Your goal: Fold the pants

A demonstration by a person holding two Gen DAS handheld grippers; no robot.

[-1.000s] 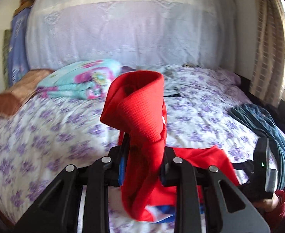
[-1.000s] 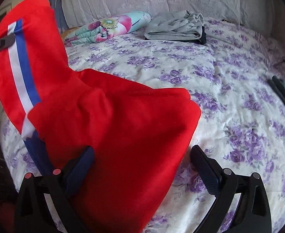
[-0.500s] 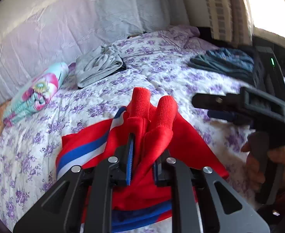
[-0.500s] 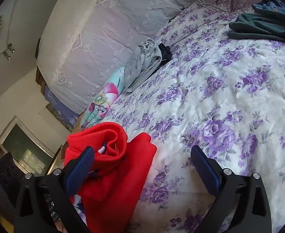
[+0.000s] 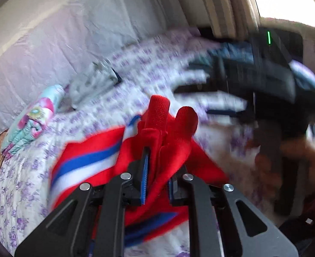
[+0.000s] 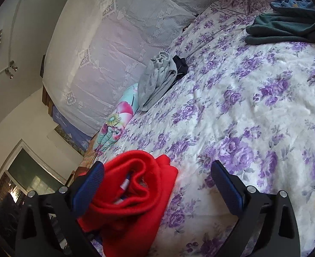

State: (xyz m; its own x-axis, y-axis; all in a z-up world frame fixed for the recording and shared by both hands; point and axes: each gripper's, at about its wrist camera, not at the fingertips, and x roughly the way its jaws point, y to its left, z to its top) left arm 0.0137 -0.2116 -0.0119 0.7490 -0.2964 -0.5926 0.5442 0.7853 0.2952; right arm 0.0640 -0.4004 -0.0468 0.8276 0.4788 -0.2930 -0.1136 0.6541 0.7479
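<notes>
We see no readable writing or containers. The left gripper (image 5: 156, 177) is clamped on a bunched fold of the red pants (image 5: 97, 160) – blue-and-white striped – lying on the floral bed (image 6: 254, 111). The right gripper (image 6: 157, 184) stands apart (pants beside one finger).

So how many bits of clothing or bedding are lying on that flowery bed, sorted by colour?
Red track pants with blue and white stripes: 1
Grey folded garment: 1
Small black garment beside the grey one: 1
Dark teal garment: 1
Blue garment behind the teal one: 1
Turquoise floral folded blanket: 1
Total: 6
</notes>
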